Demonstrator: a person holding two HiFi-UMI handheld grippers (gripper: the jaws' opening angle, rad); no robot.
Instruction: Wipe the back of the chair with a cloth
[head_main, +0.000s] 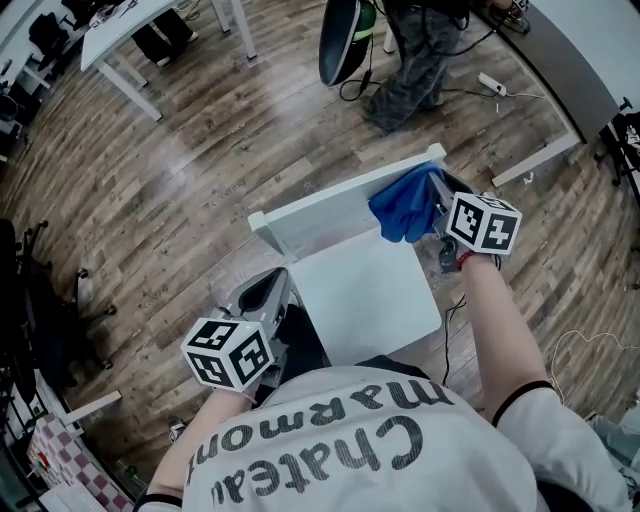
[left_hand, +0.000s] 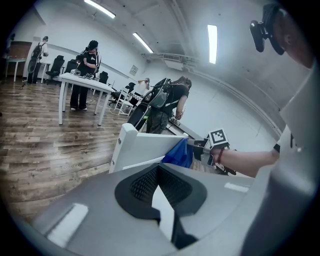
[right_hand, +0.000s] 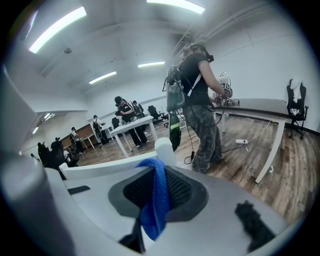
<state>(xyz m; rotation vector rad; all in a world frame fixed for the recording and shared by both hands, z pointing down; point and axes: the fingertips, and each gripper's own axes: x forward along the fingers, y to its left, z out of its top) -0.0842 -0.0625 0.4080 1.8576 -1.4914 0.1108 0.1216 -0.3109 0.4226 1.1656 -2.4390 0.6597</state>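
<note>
A white chair stands in front of me, with its seat below and its backrest across the far side. A blue cloth is draped over the backrest's right end. My right gripper is shut on the cloth there. In the right gripper view the cloth hangs from between the jaws of my right gripper, in front of the backrest. My left gripper is shut with nothing in it, low beside the seat's left edge. The left gripper view shows the left gripper, the backrest, the cloth and the right gripper.
A person in camouflage trousers stands just beyond the chair, next to a black oval object. White tables stand at the far left and far right. A power strip lies on the wooden floor. Black office chairs stand at the left.
</note>
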